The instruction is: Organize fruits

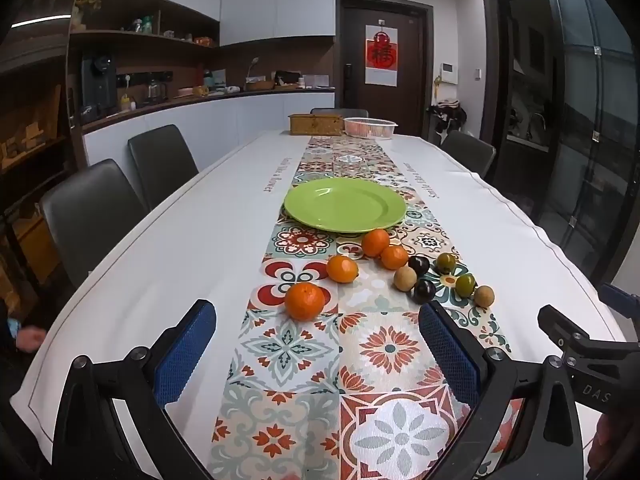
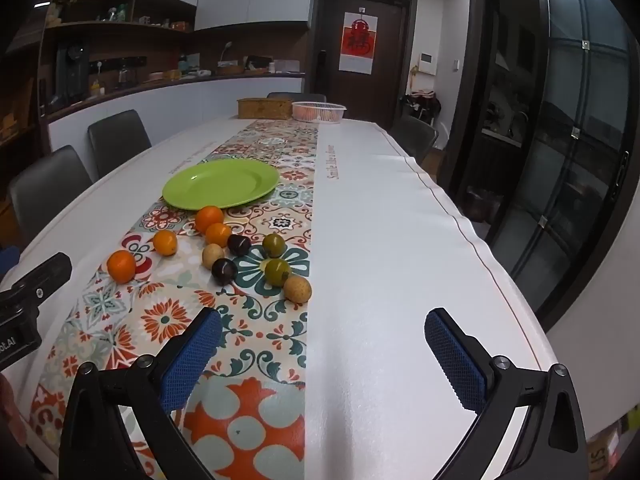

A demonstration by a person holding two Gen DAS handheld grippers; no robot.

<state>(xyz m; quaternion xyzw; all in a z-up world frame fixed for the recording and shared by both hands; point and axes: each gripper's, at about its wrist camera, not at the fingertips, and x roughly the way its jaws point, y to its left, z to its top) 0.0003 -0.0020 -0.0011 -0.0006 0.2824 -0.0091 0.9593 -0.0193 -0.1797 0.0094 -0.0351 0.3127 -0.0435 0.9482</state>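
Just ahead of the left gripper (image 1: pixel 318 344) sits the nearest orange (image 1: pixel 305 301) — jaws apart, like the farther right gripper's (image 2: pixel 322 346).

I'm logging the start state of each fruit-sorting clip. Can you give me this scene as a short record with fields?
plate: green plate, nothing on it
oranges: four, loose on the table runner, nearest orange ahead of the left gripper
small fruits: two dark, two green, two tan, clustered right of the oranges
left gripper: open, holding nothing
right gripper: open, holding nothing
far end: woven box, plastic basket
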